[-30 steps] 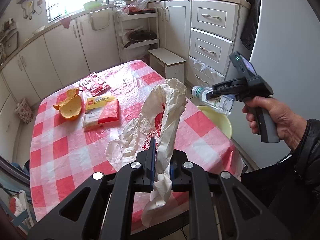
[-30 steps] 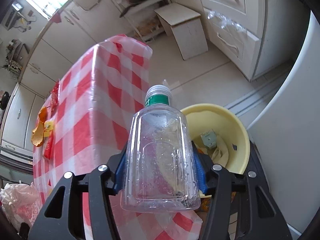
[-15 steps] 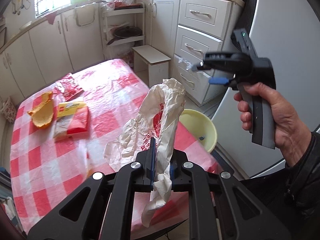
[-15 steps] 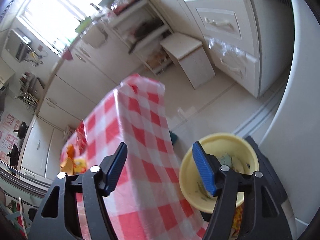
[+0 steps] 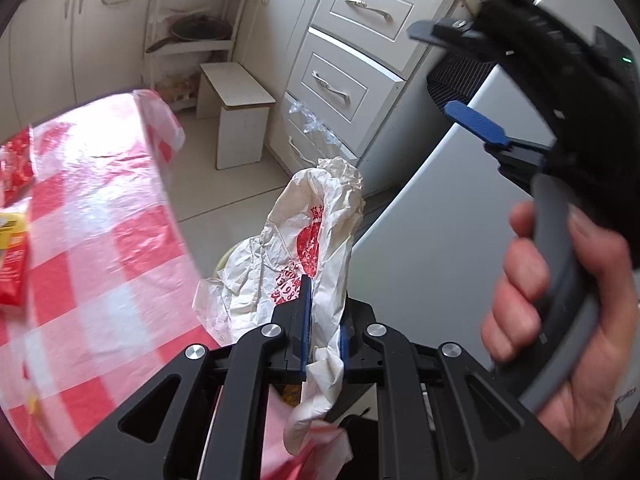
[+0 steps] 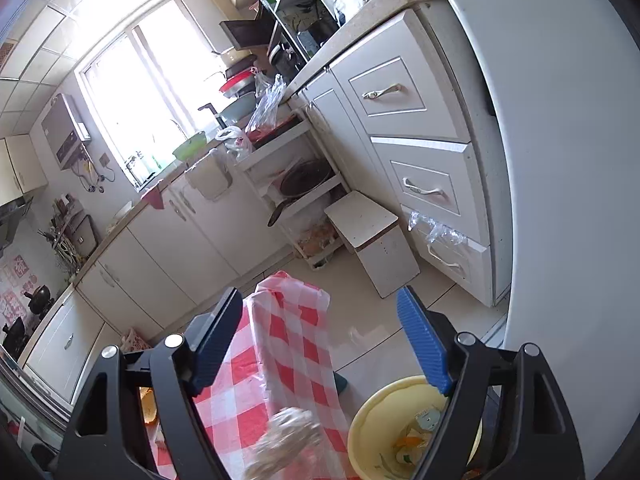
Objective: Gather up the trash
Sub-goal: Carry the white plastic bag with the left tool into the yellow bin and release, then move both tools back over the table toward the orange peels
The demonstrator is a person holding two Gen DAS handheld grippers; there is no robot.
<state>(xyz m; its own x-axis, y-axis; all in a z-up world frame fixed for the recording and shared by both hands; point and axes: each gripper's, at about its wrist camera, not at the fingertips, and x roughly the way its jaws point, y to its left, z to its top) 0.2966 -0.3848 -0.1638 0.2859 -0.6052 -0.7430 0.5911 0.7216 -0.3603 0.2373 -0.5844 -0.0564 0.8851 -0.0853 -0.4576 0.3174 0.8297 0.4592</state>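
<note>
Left gripper (image 5: pixel 322 322) pinched tight on crumpled white plastic bag (image 5: pixel 316 232) with red print — bag bunched between the blue pads, long axis running straight out along the fingers, loose tail hanging below the jaws. Yellow bin (image 6: pixel 374 430) taken as landmark: sits on the floor just beside the corner of the red-checked table (image 5: pixel 100 240), already holding scraps. In left wrist view only a sliver of yellow bin rim visible behind the bag, so bag reads as above and slightly table-side of the bin, not yet inside it. Blurred pale bundle (image 6: pixel 288 436) at lower edge of right wrist view, just table-side of the bin — likely the same bag, too smeared to confirm.

Right gripper (image 6: pixel 320 344) spread wide and opening further, nothing between the jaws; held in a hand (image 5: pixel 560 320), raised well above the bin, pointing toward the drawers (image 6: pixel 404 92) beyond the bin. Same gripper seen in left wrist view (image 5: pixel 460 76) up on the fridge side of the bin, clear of the bag.

Key relation: bin lies ahead of and below the left gripper tips, bag's far end pointing roughly over it. Left hand the nearer one, and the loaded one. Judged next: carry bag over the bin mouth, release. More trash on the table, on the side far from the bin — red packets (image 5: pixel 12 264), orange peel (image 6: pixel 149 406) — not yet collected.
</note>
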